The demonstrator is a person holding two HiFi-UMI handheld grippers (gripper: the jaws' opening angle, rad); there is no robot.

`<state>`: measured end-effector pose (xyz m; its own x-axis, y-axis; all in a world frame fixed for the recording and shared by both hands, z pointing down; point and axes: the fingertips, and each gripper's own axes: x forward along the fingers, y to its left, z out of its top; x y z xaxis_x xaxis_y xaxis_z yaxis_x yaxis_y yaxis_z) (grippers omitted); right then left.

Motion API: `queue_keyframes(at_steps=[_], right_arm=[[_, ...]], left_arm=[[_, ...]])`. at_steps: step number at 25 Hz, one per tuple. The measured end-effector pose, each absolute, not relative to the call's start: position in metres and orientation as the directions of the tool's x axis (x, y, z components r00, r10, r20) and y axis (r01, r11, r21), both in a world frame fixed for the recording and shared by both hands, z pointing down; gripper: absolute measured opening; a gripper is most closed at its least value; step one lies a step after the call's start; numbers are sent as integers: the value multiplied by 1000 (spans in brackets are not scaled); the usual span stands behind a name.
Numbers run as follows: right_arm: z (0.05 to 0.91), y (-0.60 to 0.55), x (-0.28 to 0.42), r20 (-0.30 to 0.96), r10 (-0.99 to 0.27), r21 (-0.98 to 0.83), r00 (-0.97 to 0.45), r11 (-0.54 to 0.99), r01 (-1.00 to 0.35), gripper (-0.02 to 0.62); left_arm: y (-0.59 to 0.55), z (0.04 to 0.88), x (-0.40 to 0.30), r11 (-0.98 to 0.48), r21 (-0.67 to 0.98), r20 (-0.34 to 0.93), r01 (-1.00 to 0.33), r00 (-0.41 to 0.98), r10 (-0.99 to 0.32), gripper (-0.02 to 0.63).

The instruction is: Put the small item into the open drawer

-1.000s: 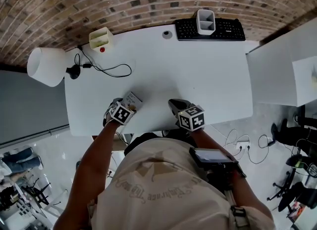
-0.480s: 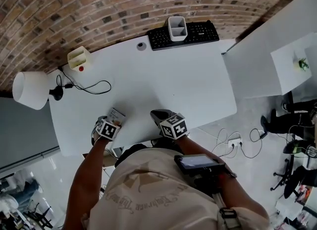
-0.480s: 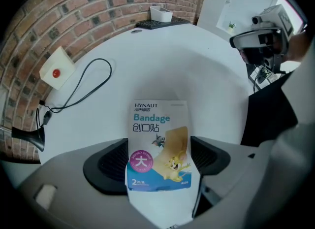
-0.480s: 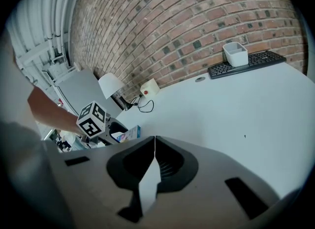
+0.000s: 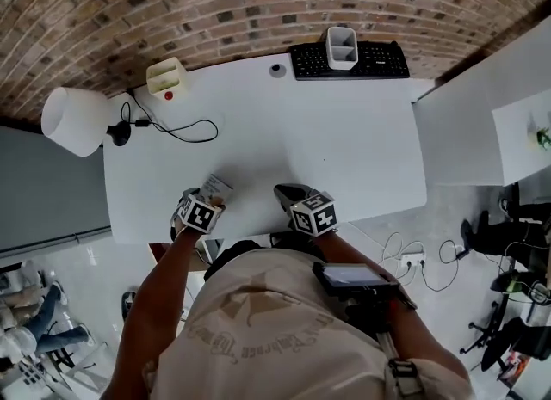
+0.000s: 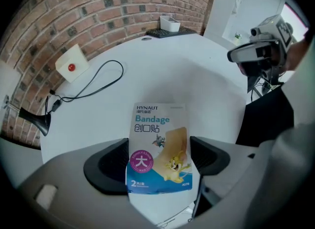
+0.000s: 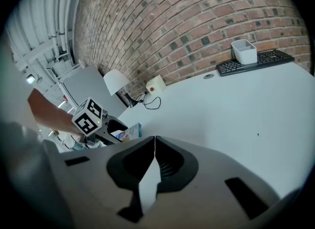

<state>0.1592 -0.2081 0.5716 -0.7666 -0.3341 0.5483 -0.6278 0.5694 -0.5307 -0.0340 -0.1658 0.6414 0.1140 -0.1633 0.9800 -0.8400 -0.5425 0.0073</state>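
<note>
The left gripper [image 6: 158,163] is clamped on a bandage pack [image 6: 157,142]: both dark jaws press against the lower side edges of the flat packet, which stands between them with its printed face, marked "Bandage" over a cartoon picture, turned toward the gripper's camera. From the head view, this gripper and the pack sit over the near edge of the white desk [image 5: 344,140], at the person's left front. The right gripper [image 7: 153,150] is closed, jaw tips meeting along a thin seam with nothing between them; it is positioned beside the left one, over the same near edge, the two a little apart. At the far side of the desk, against the brick wall, lies a black keyboard [image 5: 379,60] with a white two-compartment organiser tray [image 5: 342,46] resting on it. On the far left stand a white lamp [image 5: 73,120] and a pale switch box [image 5: 167,76] with a red button, and a black cable [image 5: 185,127] runs loose across the desk surface.
</note>
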Motion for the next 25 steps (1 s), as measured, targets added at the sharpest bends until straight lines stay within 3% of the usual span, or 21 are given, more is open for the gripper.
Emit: queue_keyframes(at_steps=[11, 25], right_arm=[[570, -195, 118, 531, -234, -538, -814, 649, -538, 6], [574, -171, 83, 519, -119, -564, -847, 697, -443, 6]], left_arm=[[-146, 621, -45, -438, -16, 956, -899, 115, -270, 390], [-111, 600, -60, -424, -111, 946, -899, 36, -323, 383]])
